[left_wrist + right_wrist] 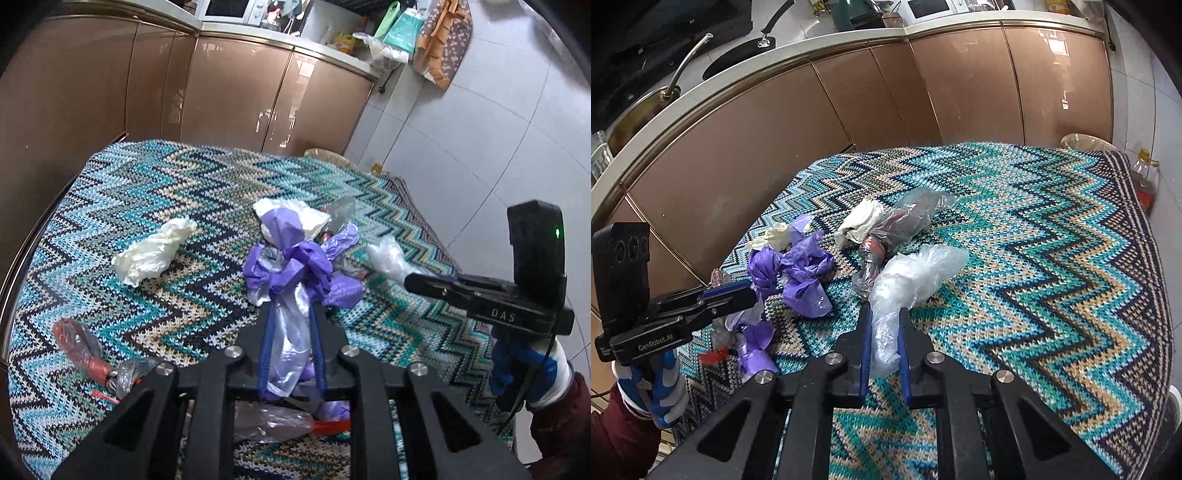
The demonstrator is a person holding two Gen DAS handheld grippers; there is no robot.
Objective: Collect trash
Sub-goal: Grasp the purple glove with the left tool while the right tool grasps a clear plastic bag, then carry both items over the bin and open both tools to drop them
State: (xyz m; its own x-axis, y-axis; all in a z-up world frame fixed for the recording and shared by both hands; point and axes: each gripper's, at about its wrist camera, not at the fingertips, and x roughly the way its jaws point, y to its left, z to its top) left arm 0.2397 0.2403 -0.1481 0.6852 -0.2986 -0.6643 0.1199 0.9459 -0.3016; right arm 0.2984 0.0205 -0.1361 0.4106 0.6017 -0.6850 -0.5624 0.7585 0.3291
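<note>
My left gripper (291, 314) is shut on a purple plastic bag (295, 266) that lies bunched on the zigzag cloth; it also shows in the right wrist view (801, 269). My right gripper (884, 314) is shut on a clear plastic bag (912, 277), seen in the left wrist view (386, 258) at the tip of the right gripper (410, 282). A crumpled white tissue (155, 253) lies to the left. Another white tissue (862, 219) lies beside a clear wrapper with red inside (905, 218). A red-and-clear wrapper (85, 350) lies near the left front.
The table wears a teal zigzag knitted cloth (1052, 258). Brown cabinet doors (849, 118) curve behind it. A lined waste bin (1086, 142) stands past the table's far right corner, next to an oil bottle (1145, 177). Another wrapper (280, 424) lies under the left gripper.
</note>
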